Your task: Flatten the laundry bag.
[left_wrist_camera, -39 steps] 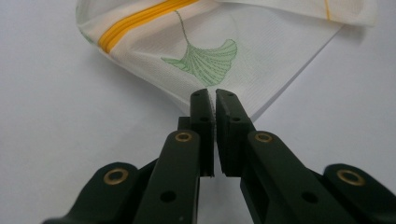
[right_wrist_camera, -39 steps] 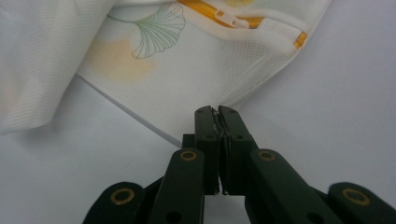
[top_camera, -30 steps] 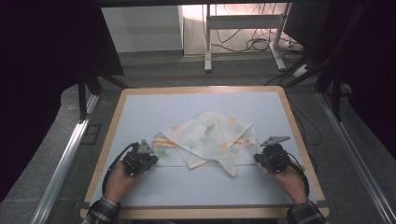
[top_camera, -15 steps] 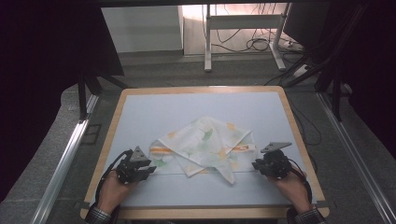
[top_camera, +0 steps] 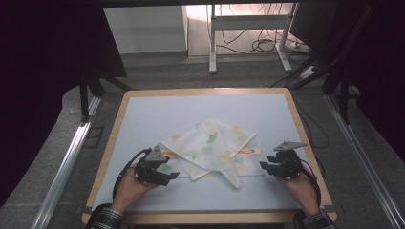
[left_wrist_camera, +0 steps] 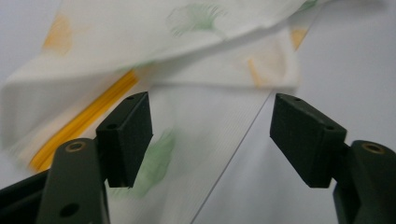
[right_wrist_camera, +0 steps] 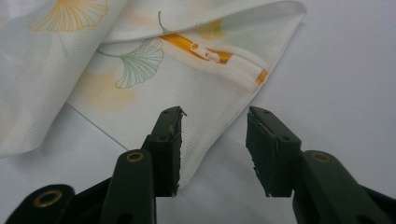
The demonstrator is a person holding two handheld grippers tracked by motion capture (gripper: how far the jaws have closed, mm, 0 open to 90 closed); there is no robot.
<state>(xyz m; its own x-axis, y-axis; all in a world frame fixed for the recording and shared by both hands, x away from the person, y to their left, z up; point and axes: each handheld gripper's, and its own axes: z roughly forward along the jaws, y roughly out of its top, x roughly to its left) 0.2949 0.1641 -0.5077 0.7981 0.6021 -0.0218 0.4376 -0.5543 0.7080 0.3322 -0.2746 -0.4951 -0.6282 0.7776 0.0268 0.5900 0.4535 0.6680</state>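
A white cloth (top_camera: 210, 148) printed with green and orange ginkgo leaves lies loosely folded on the pale blue table top (top_camera: 191, 109). It has an orange zipper (right_wrist_camera: 205, 51). My left gripper (top_camera: 168, 172) is at the cloth's near left corner. Its jaws have just been opening, and in the left gripper view (left_wrist_camera: 212, 135) they stand wide apart over the cloth (left_wrist_camera: 187, 46) edge, pads clear of it. My right gripper (top_camera: 265, 167) is at the near right corner. Its jaws have also just been opening (right_wrist_camera: 212, 144), with the cloth (right_wrist_camera: 140, 70) corner lying loose beneath them.
The table has a wooden rim (top_camera: 114, 138). Metal rails (top_camera: 67, 167) run along both sides on the floor. Desk legs and cables (top_camera: 267, 45) stand beyond the far edge. Bare table top surrounds the cloth.
Both hands drew back toward the near edge and the cloth came slightly nearer with them. The left gripper then shifted right, toward the cloth.
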